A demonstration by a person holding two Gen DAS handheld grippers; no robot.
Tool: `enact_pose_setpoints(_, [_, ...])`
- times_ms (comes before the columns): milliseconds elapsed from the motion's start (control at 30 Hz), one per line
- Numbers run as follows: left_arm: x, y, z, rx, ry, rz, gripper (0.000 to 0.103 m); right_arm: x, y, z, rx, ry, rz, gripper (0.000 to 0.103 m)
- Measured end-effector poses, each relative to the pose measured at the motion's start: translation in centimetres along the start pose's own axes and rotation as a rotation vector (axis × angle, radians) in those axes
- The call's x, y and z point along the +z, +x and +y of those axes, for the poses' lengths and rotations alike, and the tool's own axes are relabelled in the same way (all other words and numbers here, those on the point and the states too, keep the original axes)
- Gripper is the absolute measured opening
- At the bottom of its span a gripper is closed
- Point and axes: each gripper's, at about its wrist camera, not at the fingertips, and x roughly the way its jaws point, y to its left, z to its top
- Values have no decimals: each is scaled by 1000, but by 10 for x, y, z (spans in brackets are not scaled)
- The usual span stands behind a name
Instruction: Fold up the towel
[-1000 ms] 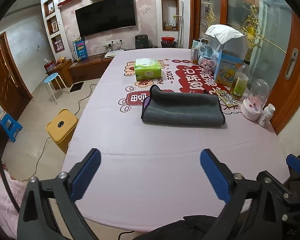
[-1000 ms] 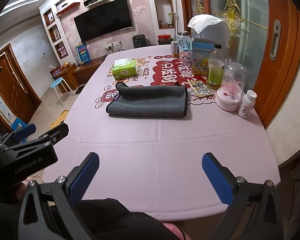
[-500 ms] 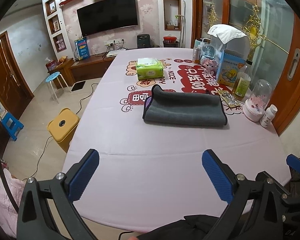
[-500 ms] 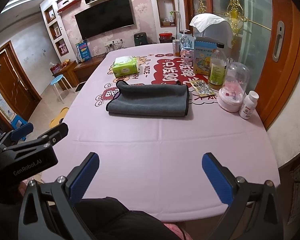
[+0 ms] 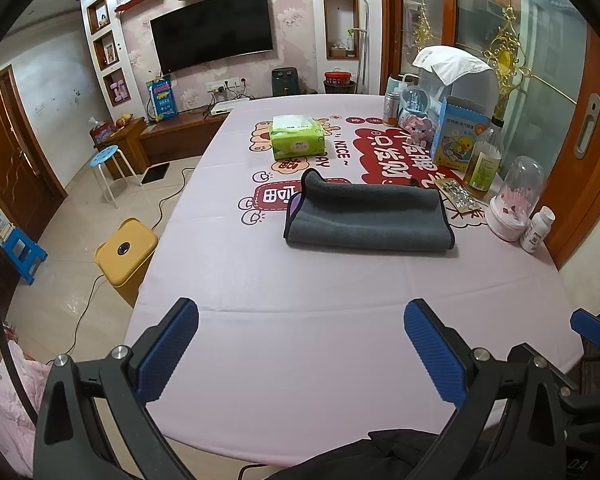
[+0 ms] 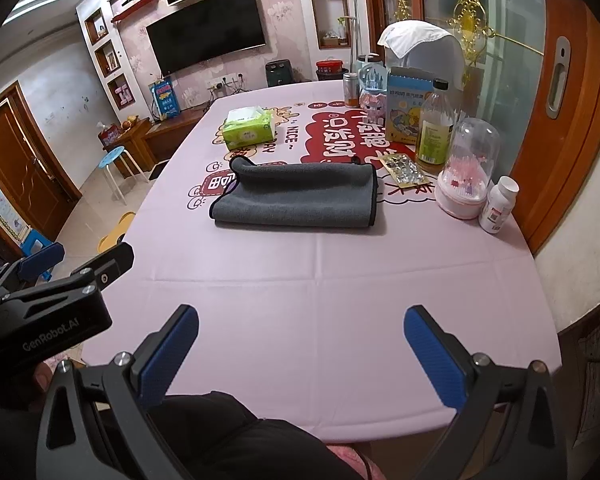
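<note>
The folded grey towel lies mid-table, long axis left-right; left gripper and right gripper hover near, fingers wide, empty.

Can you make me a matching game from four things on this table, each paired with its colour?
Things:
1. towel
2. tissue pack
3. small pill bottle
4. tablecloth

Colours:
A. pink
B. white
C. dark grey
D. green

Pairs: 1-C, 2-D, 3-B, 4-A
</note>
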Motion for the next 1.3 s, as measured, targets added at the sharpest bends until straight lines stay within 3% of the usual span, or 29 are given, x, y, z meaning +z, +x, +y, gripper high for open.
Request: enact_pose_setpoints(1300, [3,12,-2,-7,15,7,102,-4,9,-1,-5,1,25,103])
